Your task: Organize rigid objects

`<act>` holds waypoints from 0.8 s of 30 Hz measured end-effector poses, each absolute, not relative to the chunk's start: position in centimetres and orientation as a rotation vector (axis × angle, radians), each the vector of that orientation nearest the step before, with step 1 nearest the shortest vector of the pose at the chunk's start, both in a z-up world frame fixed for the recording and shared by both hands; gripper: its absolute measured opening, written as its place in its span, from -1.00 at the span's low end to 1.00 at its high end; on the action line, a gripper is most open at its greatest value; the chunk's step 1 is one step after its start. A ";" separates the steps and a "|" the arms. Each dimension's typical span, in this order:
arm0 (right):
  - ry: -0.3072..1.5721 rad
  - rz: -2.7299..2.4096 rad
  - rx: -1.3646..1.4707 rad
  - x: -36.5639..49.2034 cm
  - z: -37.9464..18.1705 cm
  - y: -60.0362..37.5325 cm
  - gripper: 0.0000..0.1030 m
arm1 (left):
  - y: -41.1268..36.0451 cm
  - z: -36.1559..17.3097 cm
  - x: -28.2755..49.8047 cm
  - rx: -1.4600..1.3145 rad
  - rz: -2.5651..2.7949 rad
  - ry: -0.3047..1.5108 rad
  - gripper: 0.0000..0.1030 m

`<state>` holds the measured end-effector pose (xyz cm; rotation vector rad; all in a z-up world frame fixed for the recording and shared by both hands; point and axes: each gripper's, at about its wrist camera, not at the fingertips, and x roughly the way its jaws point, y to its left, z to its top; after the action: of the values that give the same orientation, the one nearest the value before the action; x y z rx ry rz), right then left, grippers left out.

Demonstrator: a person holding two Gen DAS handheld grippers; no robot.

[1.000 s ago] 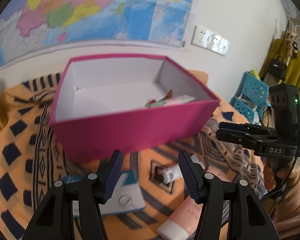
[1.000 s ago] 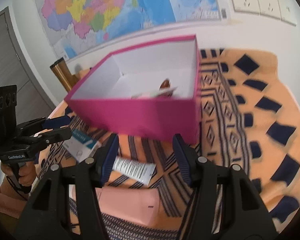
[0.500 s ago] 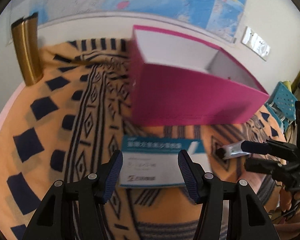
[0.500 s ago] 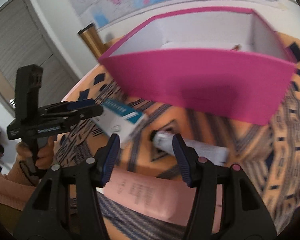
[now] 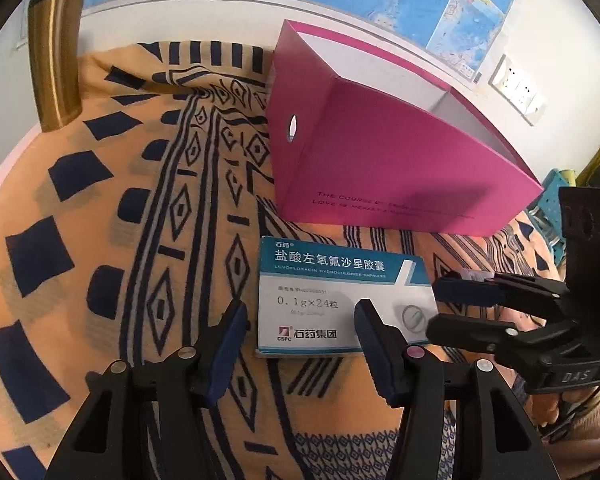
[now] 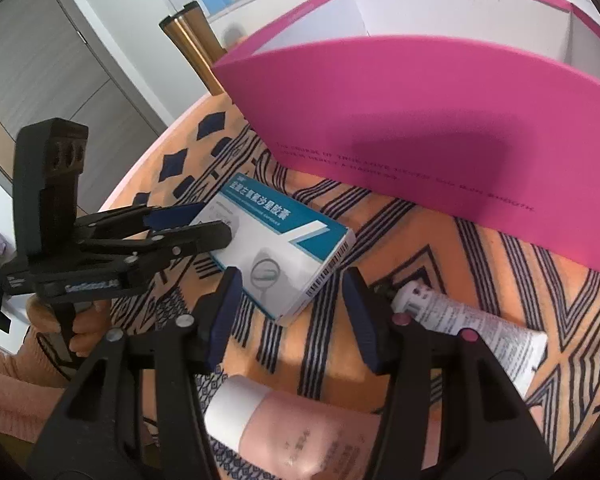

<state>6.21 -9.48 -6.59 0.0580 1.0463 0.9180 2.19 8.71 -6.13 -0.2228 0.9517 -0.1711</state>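
Both grippers dropped toward medicine box (image 5: 340, 296), lying at 6 o'clock of pink box (image 5: 380, 160). Left gripper (image 5: 300, 340) half-open, empty; right gripper (image 6: 292, 300) closing, empty. Box, white tube (image 6: 472, 328), pink tube (image 6: 300, 432) unsorted on counter (image 5: 100, 200)

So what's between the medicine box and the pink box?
Only bare patterned cloth; the medicine box lies just in front of the pink box, apart from it, in both wrist views.
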 end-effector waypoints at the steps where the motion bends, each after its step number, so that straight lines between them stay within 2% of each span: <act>1: 1.051 0.914 0.056 6.3 -6.7 -9.3 0.06 | 8.7 -6.2 2.2 -0.223 -0.178 0.951 0.08; 8: 1.069 0.909 0.057 6.8 -7.2 -8.3 0.03 | 8.4 -6.3 2.0 -0.221 -0.205 0.953 0.04; 13: 1.069 0.896 0.066 7.0 -7.0 -8.7 -0.07 | 8.1 -6.1 1.7 -0.230 -0.222 0.949 0.04; 24: 1.003 0.872 0.029 6.0 -4.8 -10.2 -0.07 | 7.1 -3.9 0.9 -0.212 -0.261 0.885 0.04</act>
<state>5.98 -10.18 -4.83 0.0294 1.0031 0.8719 0.88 7.09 -3.94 -0.2116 0.8846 -0.2615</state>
